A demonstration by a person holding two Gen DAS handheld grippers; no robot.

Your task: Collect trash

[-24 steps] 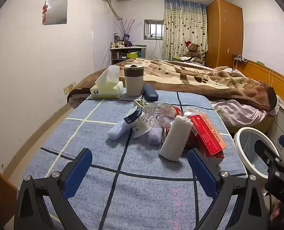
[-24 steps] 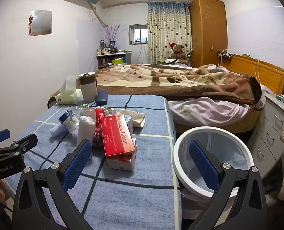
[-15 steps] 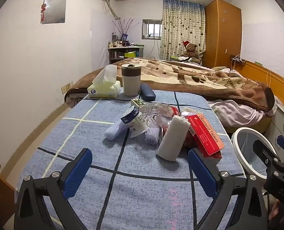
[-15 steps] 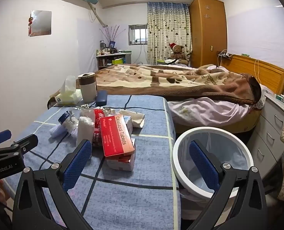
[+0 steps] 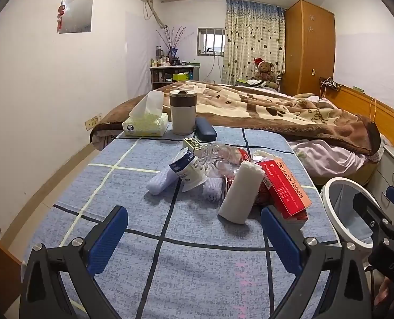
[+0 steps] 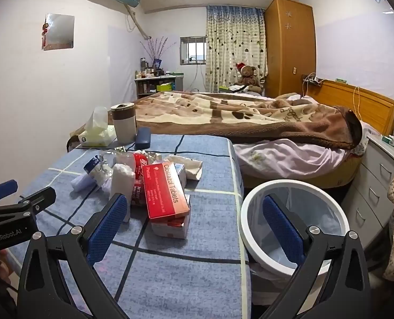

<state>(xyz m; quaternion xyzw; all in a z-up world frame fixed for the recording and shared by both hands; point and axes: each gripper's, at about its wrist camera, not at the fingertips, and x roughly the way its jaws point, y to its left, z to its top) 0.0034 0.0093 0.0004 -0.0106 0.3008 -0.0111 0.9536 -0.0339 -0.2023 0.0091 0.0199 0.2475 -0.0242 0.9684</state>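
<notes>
hovering low over the near edge of the worktop [image 5: 197, 271], the left tool [image 5: 194, 228] has its blue pads spread wide with nothing between them, only the blue checked cloth below. the right tool [image 6: 194, 220] is spread just as wide and empty, its left pad over the cloth and its right pad in front of the white-rimmed bin [image 6: 252, 199], which stands on the floor just beside the worktop's right edge with a clear liner inside. a little farther in, the trash lies in one heap near the middle of the worktop: a white roll [image 5: 240, 192] leaning on a red tablet box [image 5: 287, 186], which rests tilted on another box; left of the roll a small paper cup [image 5: 187, 170] on its side, touching a pale rolled wrapper [image 5: 161, 180]; behind them a crushed clear plastic bottle [image 5: 218, 158] with a red label. at the far edge of the worktop, well apart from the heap, a tissue box [image 5: 146, 125], an upright lidded tumbler [image 5: 183, 111] and a dark blue case [image 5: 205, 132] stand side by side. beyond them a bed [image 5: 276, 111] with a brown blanket stretches back to a teddy bear [image 5: 263, 70], a curtain and a wooden wardrobe [image 5: 308, 50].
</notes>
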